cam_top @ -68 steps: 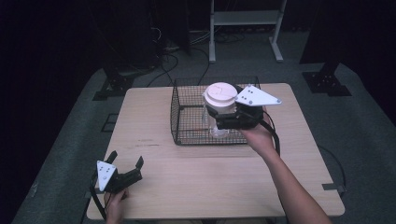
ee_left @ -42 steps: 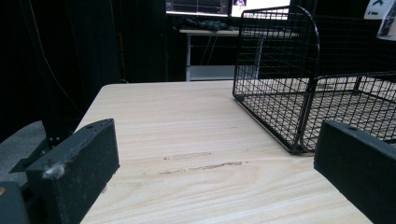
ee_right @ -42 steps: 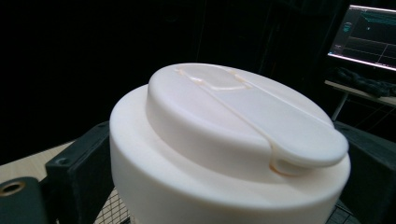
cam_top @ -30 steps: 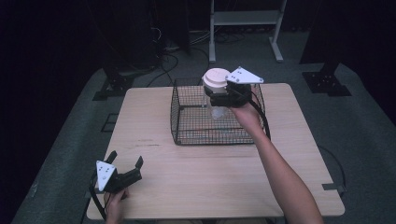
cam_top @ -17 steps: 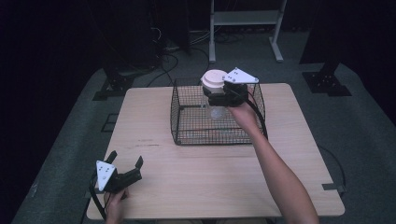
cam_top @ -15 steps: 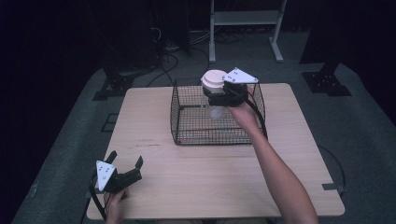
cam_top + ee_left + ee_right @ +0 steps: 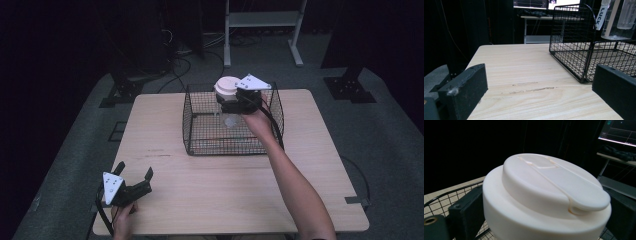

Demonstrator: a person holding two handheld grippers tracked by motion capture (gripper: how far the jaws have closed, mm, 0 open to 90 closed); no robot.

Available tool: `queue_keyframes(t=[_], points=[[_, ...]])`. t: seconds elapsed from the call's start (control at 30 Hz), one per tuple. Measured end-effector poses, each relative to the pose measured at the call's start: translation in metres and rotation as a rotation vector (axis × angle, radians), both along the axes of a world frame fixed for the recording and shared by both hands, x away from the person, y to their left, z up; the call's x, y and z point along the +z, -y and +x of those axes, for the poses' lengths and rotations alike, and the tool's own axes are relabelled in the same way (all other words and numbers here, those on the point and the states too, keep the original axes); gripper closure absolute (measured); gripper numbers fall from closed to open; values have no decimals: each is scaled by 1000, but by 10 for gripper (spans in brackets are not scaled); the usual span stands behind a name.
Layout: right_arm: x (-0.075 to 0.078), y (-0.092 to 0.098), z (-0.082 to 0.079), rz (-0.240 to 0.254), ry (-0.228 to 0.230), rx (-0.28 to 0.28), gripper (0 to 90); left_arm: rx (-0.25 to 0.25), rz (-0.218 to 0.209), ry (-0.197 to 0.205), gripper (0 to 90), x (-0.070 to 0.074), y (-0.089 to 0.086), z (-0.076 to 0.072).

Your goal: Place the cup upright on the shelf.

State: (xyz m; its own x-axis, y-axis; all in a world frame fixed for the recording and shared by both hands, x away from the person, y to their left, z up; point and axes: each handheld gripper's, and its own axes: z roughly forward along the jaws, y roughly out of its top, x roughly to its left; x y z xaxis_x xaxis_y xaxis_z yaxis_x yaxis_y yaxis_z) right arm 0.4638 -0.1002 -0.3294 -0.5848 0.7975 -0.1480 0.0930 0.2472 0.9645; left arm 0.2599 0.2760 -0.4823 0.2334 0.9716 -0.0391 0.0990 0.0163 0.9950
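Right gripper (image 7: pixel 239 101) carried bottle (image 7: pixel 227 90) toward basket (image 7: pixel 200 145) rear, jaws pinching; left gripper (image 7: pixel 131 181) jaws spread.

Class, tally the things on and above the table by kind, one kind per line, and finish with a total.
Wire basket: 1
Clear bottle with a white lid: 1
Handheld grippers: 2, the left gripper and the right gripper
Total: 4
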Motion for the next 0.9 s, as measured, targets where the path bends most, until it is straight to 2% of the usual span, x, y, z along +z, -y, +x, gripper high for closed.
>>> queue_keyframes(t=[0.43, 0.9], points=[[-17, -4, 14, -3, -35, -4, 43, -1, -3, 1, 0, 0, 0, 0], [-35, -14, 22, -18, -62, 28, 43, -1, -4, 3, 0, 0, 0, 0]])
